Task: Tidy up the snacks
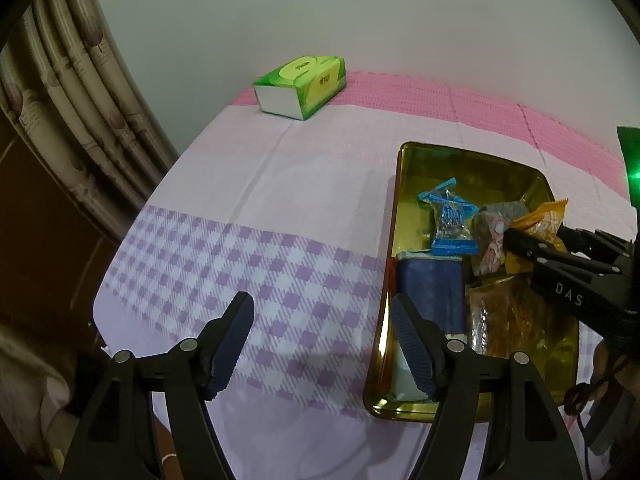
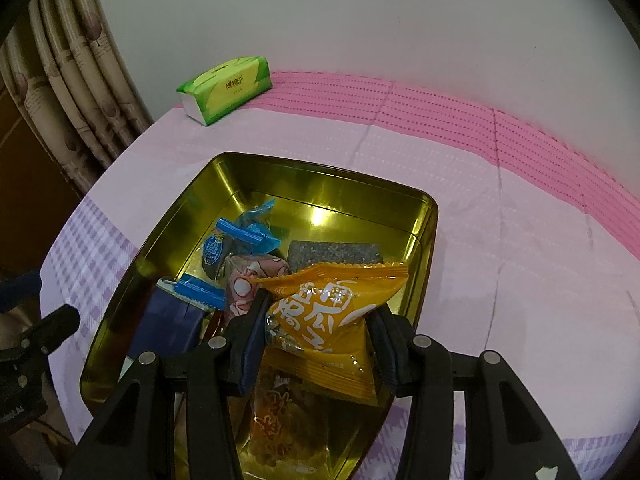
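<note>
A gold tin tray (image 2: 320, 168) lies on the tablecloth with several snacks in it. My right gripper (image 2: 320, 308) is shut on an orange snack packet (image 2: 332, 300) and holds it just above the tray's near half. Under it lie a clear bag of orange-brown snacks (image 2: 280, 420), a pink wrapped sweet (image 2: 244, 284), a blue candy (image 2: 218, 252), a dark blue packet (image 2: 168, 320) and a grey square bar (image 2: 334, 254). My left gripper (image 1: 322, 304) stands open over the checked cloth left of the tray (image 1: 400, 200), nothing between its fingers. The right gripper (image 1: 516, 240) reaches in from the right.
A green tissue box (image 1: 300, 84) sits at the table's far left, near the wall. The cloth is pink at the back and purple-checked in front (image 1: 240, 264). A curtain (image 1: 72, 120) hangs beyond the table's left edge.
</note>
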A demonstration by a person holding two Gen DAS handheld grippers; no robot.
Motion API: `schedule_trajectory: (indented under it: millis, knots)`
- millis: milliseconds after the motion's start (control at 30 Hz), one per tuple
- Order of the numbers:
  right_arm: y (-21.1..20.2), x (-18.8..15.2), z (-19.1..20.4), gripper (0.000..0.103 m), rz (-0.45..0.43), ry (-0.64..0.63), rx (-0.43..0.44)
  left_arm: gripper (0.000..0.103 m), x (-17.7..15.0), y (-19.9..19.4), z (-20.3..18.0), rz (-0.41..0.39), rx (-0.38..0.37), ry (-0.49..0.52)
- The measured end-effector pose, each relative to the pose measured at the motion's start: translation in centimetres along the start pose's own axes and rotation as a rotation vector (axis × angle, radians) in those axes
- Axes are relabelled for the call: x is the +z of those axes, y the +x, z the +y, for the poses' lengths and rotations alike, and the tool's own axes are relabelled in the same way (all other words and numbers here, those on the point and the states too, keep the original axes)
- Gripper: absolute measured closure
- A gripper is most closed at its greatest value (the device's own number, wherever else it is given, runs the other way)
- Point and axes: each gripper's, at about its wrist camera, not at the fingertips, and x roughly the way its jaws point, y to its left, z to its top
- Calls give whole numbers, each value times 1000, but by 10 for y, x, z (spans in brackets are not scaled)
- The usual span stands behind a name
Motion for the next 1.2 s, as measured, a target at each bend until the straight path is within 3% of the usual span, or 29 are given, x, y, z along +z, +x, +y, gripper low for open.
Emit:
schedule_trajectory:
  millis: [267,367,433,933,1200]
  knots:
    - [-1,-1,2,55,9,-4,0,31,-3,-1,-2,3,0,9]
    - [-6,-1,4,45,-5,-17,-9,31,-3,-1,-3,5,1,6]
    - [-12,0,6,32,-25,-25,-30,31,-3,-1,-3,5,0,5]
    - [-65,-9,-5,16,-31,36,21,31,-6,-7,-9,1,6,16]
    - [-74,-31,-4,14,-2,30,15,31,-9,-12,-20,-2,10,43]
